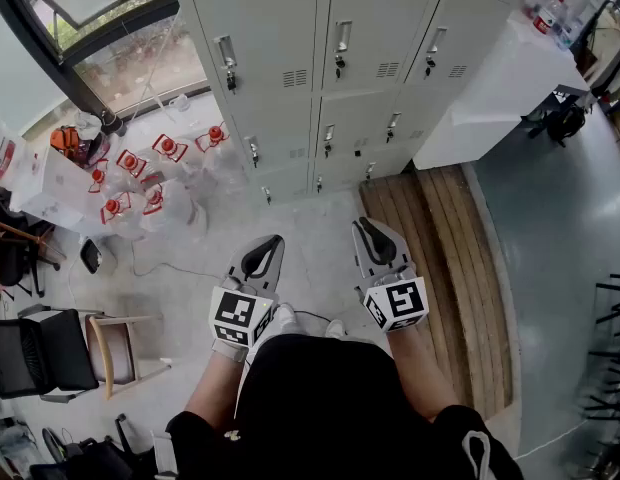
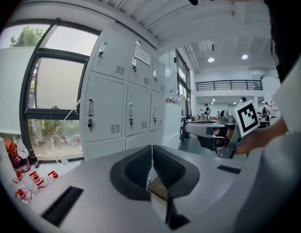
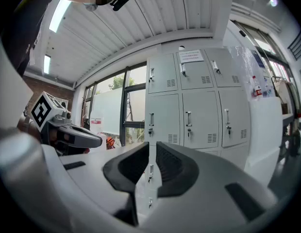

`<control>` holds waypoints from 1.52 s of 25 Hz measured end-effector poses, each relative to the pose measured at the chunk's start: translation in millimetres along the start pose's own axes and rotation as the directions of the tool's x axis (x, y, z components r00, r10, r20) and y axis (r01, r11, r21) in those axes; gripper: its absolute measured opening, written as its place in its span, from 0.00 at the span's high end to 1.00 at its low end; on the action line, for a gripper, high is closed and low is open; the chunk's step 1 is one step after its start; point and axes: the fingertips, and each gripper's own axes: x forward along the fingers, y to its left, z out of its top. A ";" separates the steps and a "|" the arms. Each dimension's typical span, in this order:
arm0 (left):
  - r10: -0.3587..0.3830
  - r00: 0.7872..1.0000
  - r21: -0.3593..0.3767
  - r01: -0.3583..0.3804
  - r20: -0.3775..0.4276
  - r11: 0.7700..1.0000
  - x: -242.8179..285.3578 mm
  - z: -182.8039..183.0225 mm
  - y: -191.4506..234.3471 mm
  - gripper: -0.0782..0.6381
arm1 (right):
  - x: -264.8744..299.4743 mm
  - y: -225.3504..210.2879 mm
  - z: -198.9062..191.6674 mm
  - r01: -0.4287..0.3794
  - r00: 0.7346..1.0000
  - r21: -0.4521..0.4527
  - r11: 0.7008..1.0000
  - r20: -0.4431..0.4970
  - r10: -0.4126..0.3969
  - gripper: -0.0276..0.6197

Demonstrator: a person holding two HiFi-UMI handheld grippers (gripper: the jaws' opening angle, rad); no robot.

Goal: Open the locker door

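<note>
Both forearms are reaching forward from the waist, side by side, each hand gripping its tool from behind the marker cube. The left tool (image 1: 271, 241) is angling ahead and slightly to the right. The right tool (image 1: 363, 225) is angling ahead and slightly to the left, its tip over the edge of the wooden platform (image 1: 430, 238). In the left gripper view, the pads (image 2: 138, 168) are meeting along one seam with nothing between them. In the right gripper view, that tool's pads (image 3: 132, 165) are sitting closed to a thin slit, also empty. The lockers (image 1: 320, 63) are standing ahead against the wall, well apart from both tools across the floor (image 1: 310, 228). Every locker door (image 1: 375, 28) in view is sitting shut, and neither tool is touching one.
</note>
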 end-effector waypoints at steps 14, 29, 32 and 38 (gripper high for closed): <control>-0.120 0.990 -0.008 0.121 0.076 0.993 16.4 7.6 49.6 0.86 | 38.6 34.8 -0.7 0.032 0.999 -0.034 0.999 -0.033 -0.033 0.86; -0.046 0.997 0.023 0.045 0.059 0.999 136.4 46.3 71.5 0.86 | 132.8 -72.1 -13.1 -0.050 0.998 0.018 0.999 -0.029 0.050 0.86; -0.002 0.999 0.036 0.000 0.049 0.999 170.7 58.9 73.6 0.86 | 159.0 -106.8 -4.0 -0.100 0.995 0.019 0.995 -0.010 0.100 0.86; 0.115 0.993 0.004 -0.115 0.022 0.993 215.3 69.7 81.1 0.86 | 201.9 -163.9 9.5 -0.195 0.981 0.041 0.980 0.016 0.194 0.86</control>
